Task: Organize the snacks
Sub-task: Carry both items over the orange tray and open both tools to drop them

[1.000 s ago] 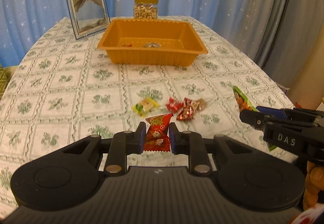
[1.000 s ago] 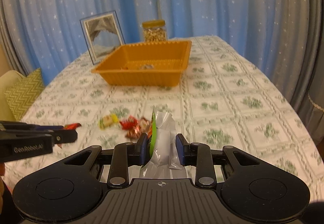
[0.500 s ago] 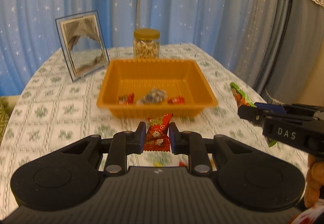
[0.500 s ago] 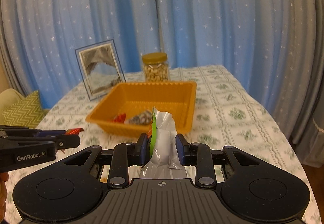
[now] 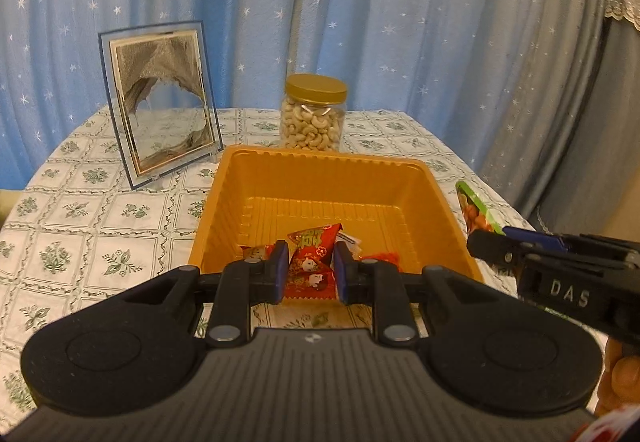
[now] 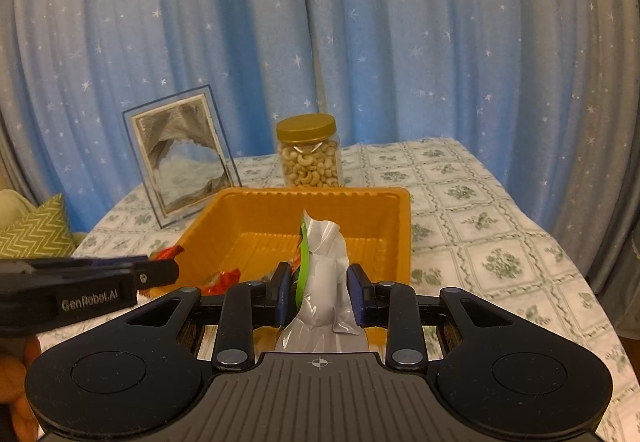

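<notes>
A: Start at the left. What bounds the worktop (image 5: pixel 100 218)?
B: Its far edge meets the blue starred curtain (image 5: pixel 360 2). A framed picture (image 5: pixel 160 102) stands far left, and a jar of cashews (image 5: pixel 313 114) stands just behind the far rim of the orange tray (image 5: pixel 400 178). Left of the tray the cloth lies bare.
A: And the left hand-held gripper (image 5: pixel 308 272)?
B: It is clamped on a red snack packet (image 5: pixel 310 262), held over the tray's near rim. In the tray behind it lie other wrapped snacks, partly hidden by the fingers; I cannot count them.
A: The right one?
B: The right hand-held gripper (image 6: pixel 316 296) is closed on a silver and green snack pouch (image 6: pixel 320 282), also at the tray's near edge. The left wrist view shows this pouch's printed green face (image 5: pixel 474 210) sticking out beside the tray's right rim.
A: What does one view have that the other lacks?
B: Only the right wrist view shows a green zigzag cushion (image 6: pixel 36 230) past the worktop's left edge, and the open cloth to the tray's right, running to the worktop's rounded right edge.
A: Counts?
B: One tray, one jar, one framed picture, two hand-held grippers, each with one snack.
</notes>
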